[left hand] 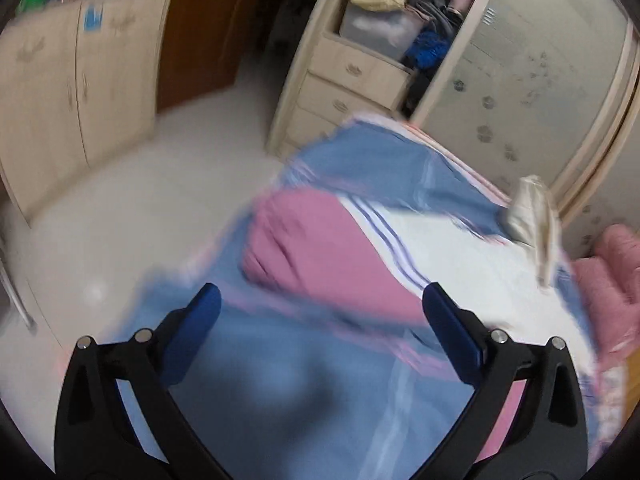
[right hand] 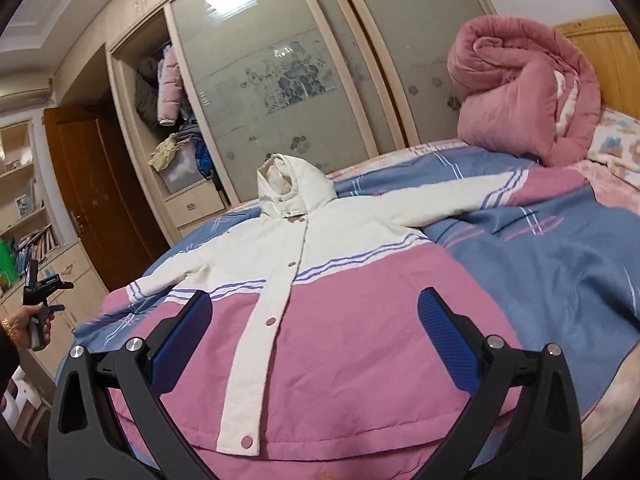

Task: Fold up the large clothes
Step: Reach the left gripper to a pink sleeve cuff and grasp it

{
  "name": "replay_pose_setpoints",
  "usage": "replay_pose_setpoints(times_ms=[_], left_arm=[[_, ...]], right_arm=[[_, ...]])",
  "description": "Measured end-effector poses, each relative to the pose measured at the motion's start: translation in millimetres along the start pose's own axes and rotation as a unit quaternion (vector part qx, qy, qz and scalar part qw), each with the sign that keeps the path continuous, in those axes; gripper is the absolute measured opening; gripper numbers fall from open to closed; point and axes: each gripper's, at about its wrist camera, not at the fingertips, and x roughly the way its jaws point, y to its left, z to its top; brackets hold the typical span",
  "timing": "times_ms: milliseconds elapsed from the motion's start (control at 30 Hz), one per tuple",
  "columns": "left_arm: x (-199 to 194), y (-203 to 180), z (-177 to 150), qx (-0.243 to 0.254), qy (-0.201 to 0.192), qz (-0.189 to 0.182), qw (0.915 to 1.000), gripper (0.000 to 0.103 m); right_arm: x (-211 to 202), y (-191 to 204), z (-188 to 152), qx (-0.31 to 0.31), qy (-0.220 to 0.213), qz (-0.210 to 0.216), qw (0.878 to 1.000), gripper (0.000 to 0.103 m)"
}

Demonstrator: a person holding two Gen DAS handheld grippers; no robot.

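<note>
The pink-and-white jacket lies face up, sleeves spread, on the blue bedsheet. Both the left gripper and right gripper gape wide and hold nothing. A good first fold likely starts at the far right sleeve: pinching its cuff and drawing it flat across the chest.

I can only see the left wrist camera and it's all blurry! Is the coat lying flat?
Observer: Yes. The white-and-pink padded hooded coat lies front-up on the blue checked bedspread, sleeves spread.
Operator: Is it done up?
Observer: Its white snap placket looks closed.
Operator: Is the other gripper holding anything?
Observer: No, the right gripper is open above the coat's hem.
</note>
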Motion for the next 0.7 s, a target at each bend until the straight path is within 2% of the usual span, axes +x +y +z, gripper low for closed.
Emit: replay_pose_setpoints(times_ms=[33,167,333,467,533,567,633,700], left_arm=[[13,4,11,-0.002,0.004,0.02,0.9998,0.101],[59,21,34,-0.034,0.049,0.02,0.9981,0.101],[112,21,28,0.002,0.084,0.014,0.9964,0.101],[147,29,20,-0.012,0.102,-0.003,0.9947,0.099],[162,30,15,-0.017,0.117,0.0,0.993,0.085],[168,30,13,-0.021,0.123,0.013,0.9921,0.073],[167,32,13,-0.029,0.121,0.024,0.9919,0.058],[160,28,18,-0.032,0.11,0.028,0.993,0.034]], right_arm=[[3,-1,-1,-0.002,0.003,-0.003,1.0,0.102],[9,-1,-5,-0.012,0.011,-0.007,1.0,0.102],[18,4,-10,-0.02,0.026,-0.003,0.999,0.102],[23,9,-12,-0.031,0.033,-0.006,0.999,0.102],[23,11,-13,-0.035,0.033,-0.008,0.999,0.102],[23,12,-13,-0.037,0.034,-0.008,0.999,0.102],[24,14,-14,-0.043,0.035,-0.009,0.998,0.102],[25,16,-15,-0.048,0.038,-0.008,0.998,0.102]])
